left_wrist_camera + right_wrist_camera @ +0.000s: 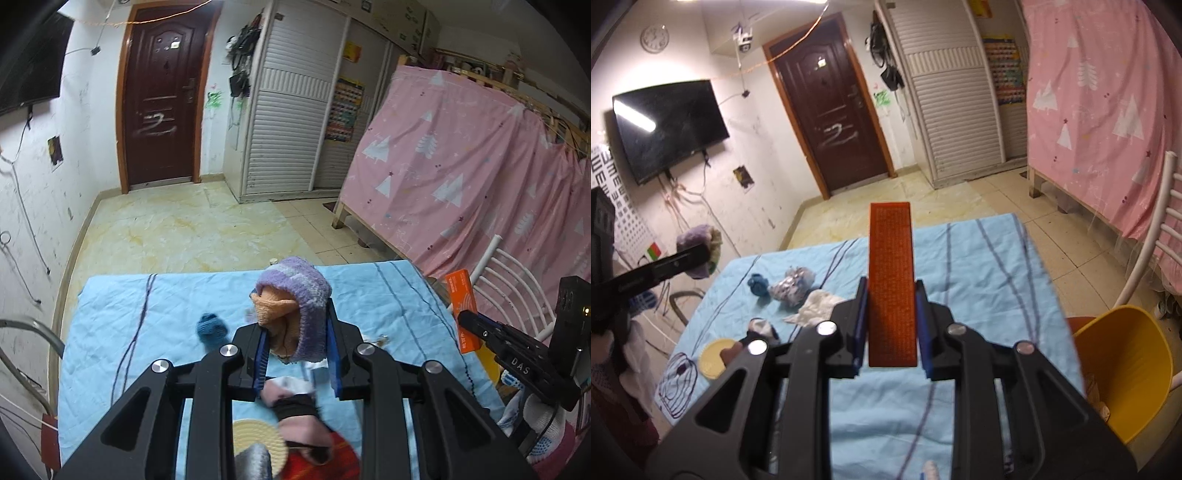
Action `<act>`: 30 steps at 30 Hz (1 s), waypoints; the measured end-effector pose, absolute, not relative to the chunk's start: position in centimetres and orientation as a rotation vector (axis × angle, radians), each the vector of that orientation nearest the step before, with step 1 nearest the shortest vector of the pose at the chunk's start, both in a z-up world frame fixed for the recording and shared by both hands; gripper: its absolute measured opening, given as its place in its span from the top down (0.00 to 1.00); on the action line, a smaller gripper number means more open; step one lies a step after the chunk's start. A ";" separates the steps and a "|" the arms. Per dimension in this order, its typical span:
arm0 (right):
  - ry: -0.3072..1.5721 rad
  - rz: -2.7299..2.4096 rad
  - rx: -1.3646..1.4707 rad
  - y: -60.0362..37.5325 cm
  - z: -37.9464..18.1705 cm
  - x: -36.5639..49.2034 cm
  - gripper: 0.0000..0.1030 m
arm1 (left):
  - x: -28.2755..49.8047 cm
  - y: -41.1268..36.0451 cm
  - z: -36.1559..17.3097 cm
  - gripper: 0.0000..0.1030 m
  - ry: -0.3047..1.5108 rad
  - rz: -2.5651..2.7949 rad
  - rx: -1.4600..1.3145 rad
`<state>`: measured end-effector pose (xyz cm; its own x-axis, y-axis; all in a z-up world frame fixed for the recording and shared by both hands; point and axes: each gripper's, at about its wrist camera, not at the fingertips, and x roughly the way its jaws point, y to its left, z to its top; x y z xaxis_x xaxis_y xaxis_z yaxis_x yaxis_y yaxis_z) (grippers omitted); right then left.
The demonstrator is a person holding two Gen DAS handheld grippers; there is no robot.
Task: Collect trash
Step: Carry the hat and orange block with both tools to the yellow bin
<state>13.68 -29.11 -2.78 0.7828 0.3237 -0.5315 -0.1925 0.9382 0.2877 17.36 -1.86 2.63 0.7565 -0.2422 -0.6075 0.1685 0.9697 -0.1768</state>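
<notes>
My left gripper (295, 321) is shut on a bundle of purple and orange knitted socks (295, 291), held up above the blue-clothed table (369, 295). My right gripper (891, 291) is shut on a long orange box (892, 277) that sticks out forward over the table. The right wrist view shows the left gripper (701, 254) at far left with the sock bundle (698, 236). On the cloth lie a blue knitted ball (759, 284), a crumpled wrapper (792, 284) and a white tissue (816, 306).
A yellow bin (1126, 369) stands at the table's right edge beside a white chair (1156, 229). A round yellow disc (713, 356) and a small dark-and-white sock (762, 328) lie near the table's left front. Pink curtain (1108, 92) at right; door (831, 110) beyond.
</notes>
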 end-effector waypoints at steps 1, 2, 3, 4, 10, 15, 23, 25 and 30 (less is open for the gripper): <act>0.605 0.275 0.232 -29.7 -2.7 13.5 0.79 | 17.4 -2.6 2.7 0.83 0.677 -0.228 -0.106; 0.600 0.270 0.238 -30.1 -2.7 13.4 0.79 | 17.4 -3.2 2.8 0.83 0.679 -0.233 -0.100; 0.593 0.263 0.247 -30.7 -2.6 13.3 0.79 | 17.4 -3.8 2.9 0.83 0.680 -0.237 -0.093; 0.587 0.258 0.255 -31.2 -2.6 13.1 0.79 | 17.4 -4.5 3.0 0.83 0.680 -0.242 -0.085; 0.540 0.184 0.306 -35.6 -2.5 12.0 0.79 | 17.5 -8.6 3.8 0.83 0.677 -0.280 -0.047; 0.503 0.083 0.334 -40.1 -2.7 11.0 0.79 | 17.5 -12.4 4.1 0.83 0.678 -0.329 -0.016; 0.505 -0.075 0.343 -46.9 -4.4 9.5 0.79 | 17.6 -21.4 4.3 0.83 0.677 -0.450 0.040; 0.520 -0.107 0.339 -48.2 -5.2 9.5 0.79 | 17.6 -23.6 3.9 0.83 0.683 -0.482 0.052; 0.552 -0.142 0.355 -50.3 -7.4 9.8 0.78 | 17.8 -28.7 2.8 0.83 0.707 -0.541 0.081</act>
